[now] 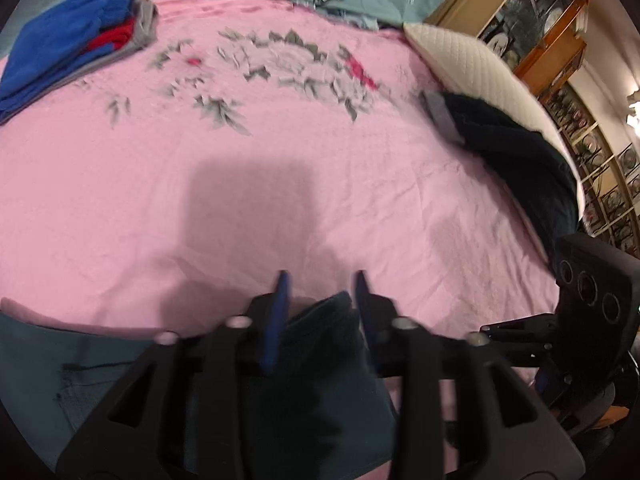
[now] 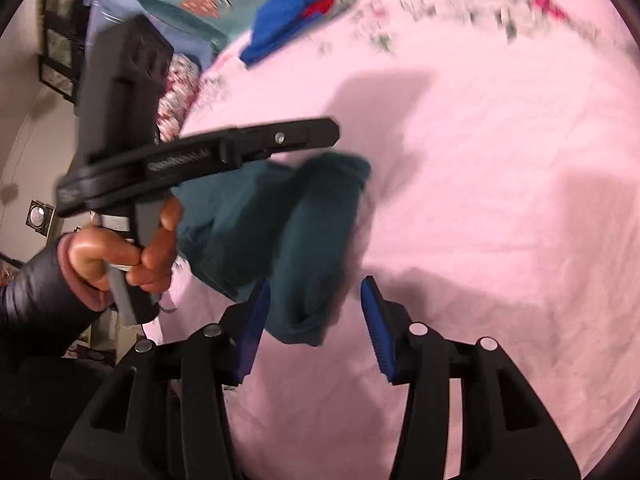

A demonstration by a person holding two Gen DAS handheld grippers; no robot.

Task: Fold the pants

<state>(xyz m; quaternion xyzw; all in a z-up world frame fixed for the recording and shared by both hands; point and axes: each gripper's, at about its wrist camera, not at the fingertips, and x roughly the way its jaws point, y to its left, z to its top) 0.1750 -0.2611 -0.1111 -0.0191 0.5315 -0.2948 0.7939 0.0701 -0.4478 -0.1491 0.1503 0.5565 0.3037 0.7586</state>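
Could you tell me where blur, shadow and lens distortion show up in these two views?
Left wrist view: the floral print on the pink bedspread is softly blurred, a blocky shadow falls on it above the left tongs, and the cabinet bows along the fisheye edge. Right wrist view: the far print and the blue clothes are smeared, and dark shadows lie beyond the teal pants.

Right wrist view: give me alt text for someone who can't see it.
The open right gripper straddles teal pants bunched on a pink bedsheet, its pads not pressing them. At left, a hand holds the left gripper over the pants.
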